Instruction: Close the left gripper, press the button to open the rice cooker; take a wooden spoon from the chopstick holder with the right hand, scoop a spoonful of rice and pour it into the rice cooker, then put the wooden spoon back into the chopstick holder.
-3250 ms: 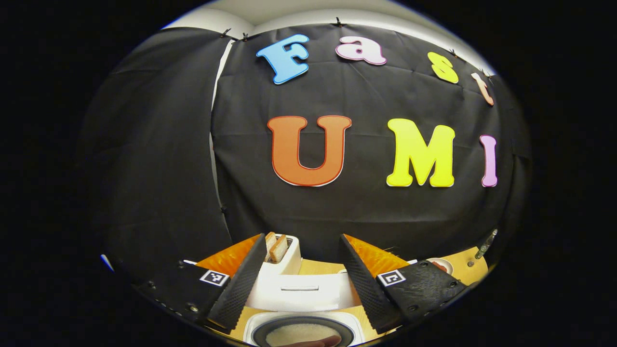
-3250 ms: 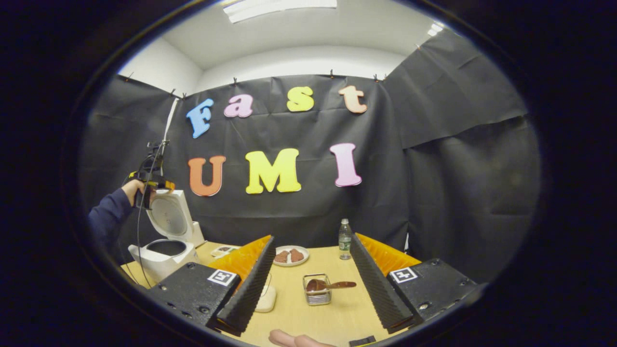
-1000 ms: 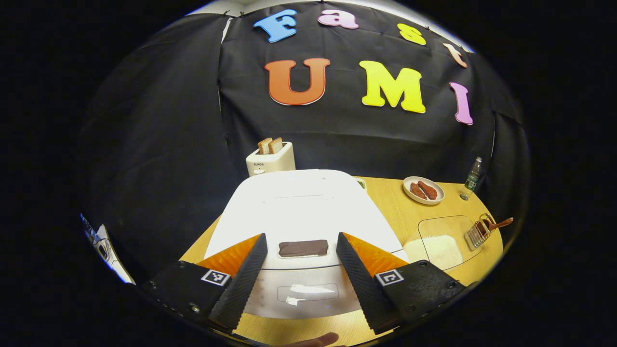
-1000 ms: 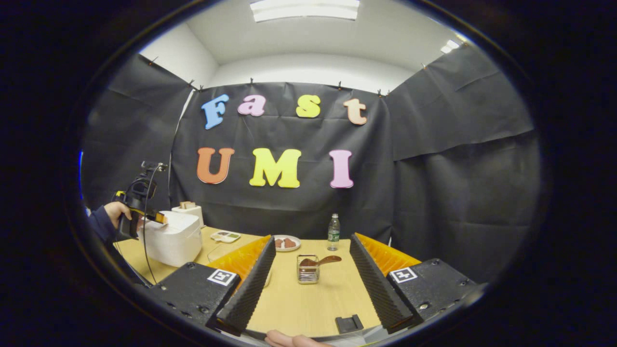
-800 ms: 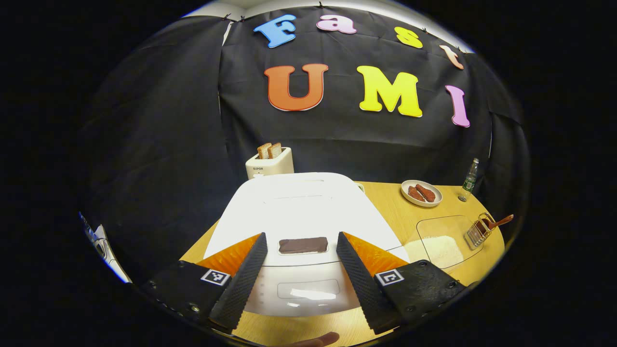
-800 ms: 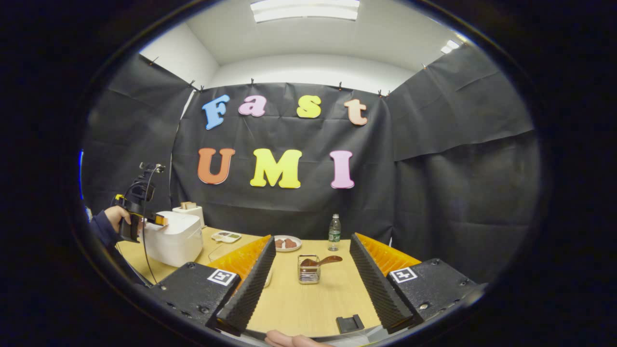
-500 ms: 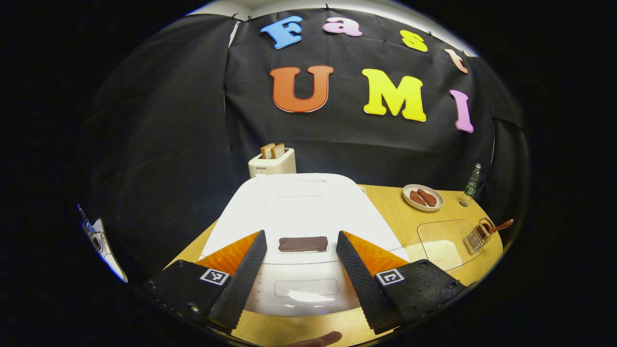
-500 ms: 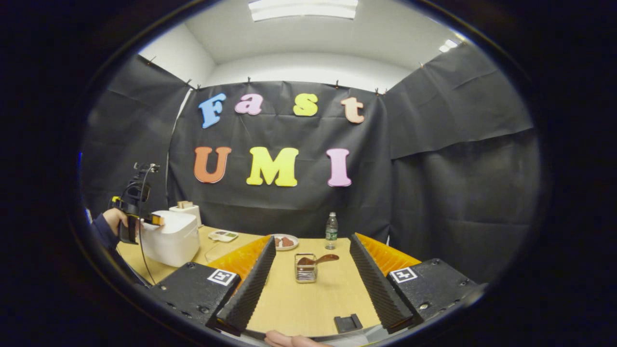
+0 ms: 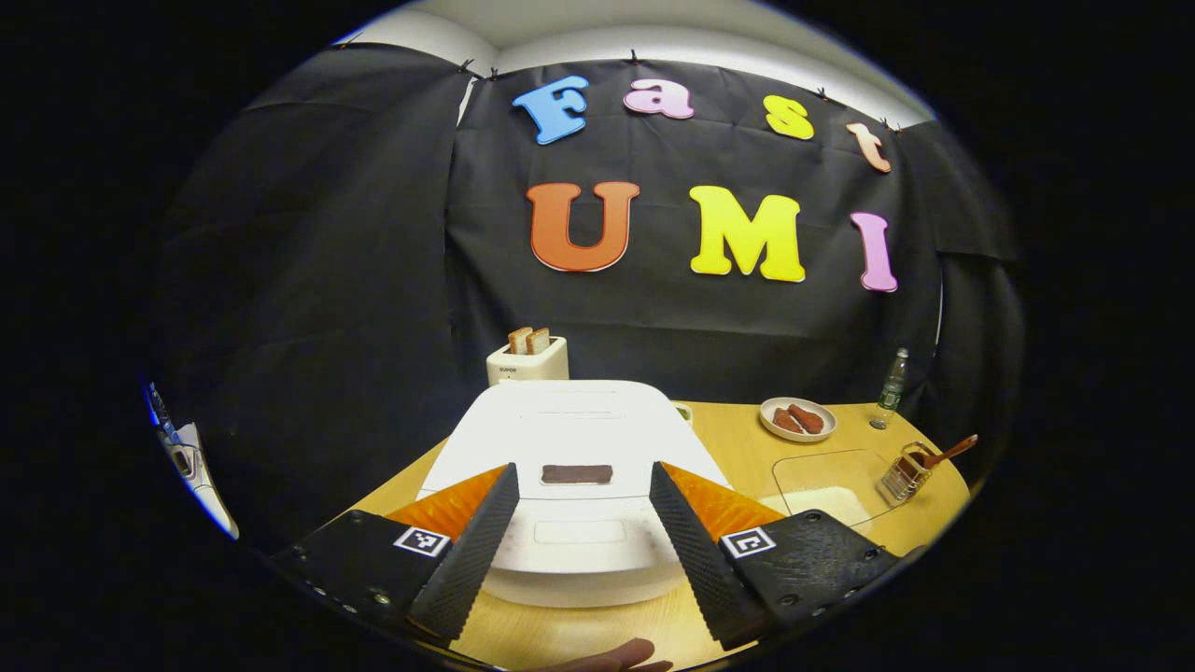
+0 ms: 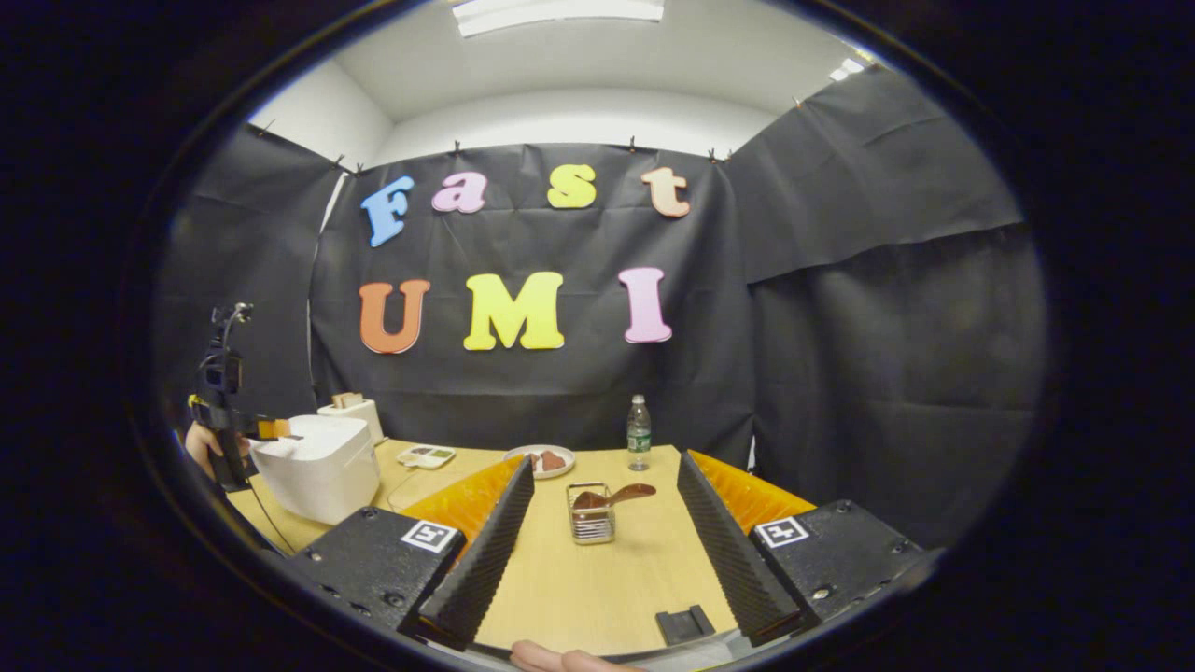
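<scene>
Pale wooden worktop [image 10: 597, 579] carrying white box-shaped rice cooker [image 9: 574, 467], lid down, just beyond left tongs [image 9: 583, 532], spread wide. Right tongs [image 10: 602, 551] likewise released, facing wire chopstick holder [image 10: 590, 513] with brown wooden spoon [image 10: 616, 495]. Opening step apparently pending: clench left tongs, press button.

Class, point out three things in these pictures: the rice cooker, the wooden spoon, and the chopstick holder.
rice cooker [image 9: 579, 425], left gripper view, on its closed white lid.
wooden spoon [image 10: 624, 493], right gripper view, on the handle sticking out to the right.
chopstick holder [image 10: 592, 527], right gripper view, on its wire front.
</scene>
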`<action>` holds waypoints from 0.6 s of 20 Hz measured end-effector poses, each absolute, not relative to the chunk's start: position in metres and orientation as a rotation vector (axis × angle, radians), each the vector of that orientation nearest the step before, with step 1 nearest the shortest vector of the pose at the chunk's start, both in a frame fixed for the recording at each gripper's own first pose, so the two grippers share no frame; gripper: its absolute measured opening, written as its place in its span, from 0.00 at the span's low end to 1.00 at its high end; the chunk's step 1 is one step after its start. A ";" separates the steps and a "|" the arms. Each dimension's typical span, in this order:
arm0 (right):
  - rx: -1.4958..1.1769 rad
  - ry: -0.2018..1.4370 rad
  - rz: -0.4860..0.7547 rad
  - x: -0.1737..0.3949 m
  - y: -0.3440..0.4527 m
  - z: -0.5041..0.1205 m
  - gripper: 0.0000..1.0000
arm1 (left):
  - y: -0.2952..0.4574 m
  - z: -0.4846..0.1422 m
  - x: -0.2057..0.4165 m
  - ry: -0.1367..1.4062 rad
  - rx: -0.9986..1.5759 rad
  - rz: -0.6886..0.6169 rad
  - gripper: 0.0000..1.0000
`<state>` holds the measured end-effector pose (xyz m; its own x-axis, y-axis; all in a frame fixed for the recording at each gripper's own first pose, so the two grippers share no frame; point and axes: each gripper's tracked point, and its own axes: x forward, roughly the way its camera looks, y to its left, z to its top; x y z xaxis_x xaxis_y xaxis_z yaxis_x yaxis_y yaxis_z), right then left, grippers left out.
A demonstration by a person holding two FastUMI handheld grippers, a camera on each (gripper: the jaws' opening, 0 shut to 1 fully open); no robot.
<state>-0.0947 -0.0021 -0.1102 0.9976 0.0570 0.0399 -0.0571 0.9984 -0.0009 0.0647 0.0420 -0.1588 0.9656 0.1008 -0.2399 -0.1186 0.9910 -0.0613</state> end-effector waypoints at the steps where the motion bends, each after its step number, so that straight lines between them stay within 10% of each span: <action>1: 0.011 -0.052 0.061 -0.095 -0.003 -0.107 1.00 | 0.039 -0.150 0.054 0.216 -0.065 0.116 0.90; 12: -0.033 -0.044 0.027 -0.104 -0.006 -0.102 1.00 | -0.015 -0.064 -0.049 -0.014 -0.135 0.005 0.93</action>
